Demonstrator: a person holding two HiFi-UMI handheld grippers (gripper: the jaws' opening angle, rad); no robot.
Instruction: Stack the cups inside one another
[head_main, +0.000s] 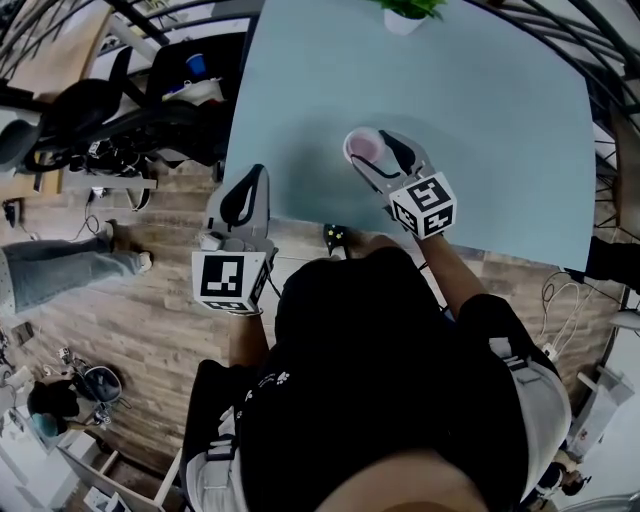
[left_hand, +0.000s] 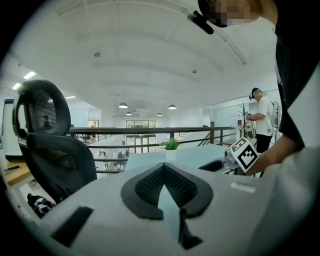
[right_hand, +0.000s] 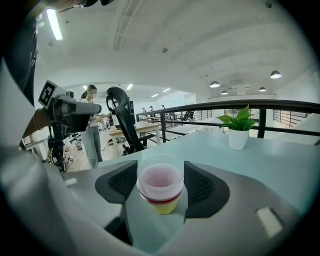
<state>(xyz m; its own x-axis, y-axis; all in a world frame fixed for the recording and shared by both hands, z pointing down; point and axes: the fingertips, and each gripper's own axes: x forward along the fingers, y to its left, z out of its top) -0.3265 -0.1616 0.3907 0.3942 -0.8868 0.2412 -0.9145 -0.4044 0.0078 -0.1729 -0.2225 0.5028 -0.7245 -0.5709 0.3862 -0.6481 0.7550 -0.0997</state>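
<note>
Nearest me, the left gripper (left_hand: 163, 167) hangs at the near left edge of the tabletop (head_main: 480, 120). Its jaws are closed tip to tip with nothing between them. It points out across the tabletop towards the plant (left_hand: 171, 144), and I see no cup ahead of it.

A little further out, to its right, the right gripper (head_main: 385, 160) is over the tabletop and carries the cups (right_hand: 160, 185). The right gripper view shows them squarely between the jaws. A clear cup sits outermost, a pink one is inside it, and a yellow base shows underneath, so they are already nested. The jaws stand wide, and both pads lie against the sides of the clear cup, so I read this as a grip on the stack, not open jaws. The stack is upright, with its long axis vertical and its mouth facing up. I cannot tell whether the yellow base is on the surface or just above it.

What matters for the next move is that the stack is centred in the right jaws, well apart from the left gripper. I see no loose cup anywhere on the tabletop, so my guess is that stacking is done. If so, what remains is to set the stack down level and open straight off it.

Beyond it, the tabletop runs bare to the plant at the far edge.
</note>
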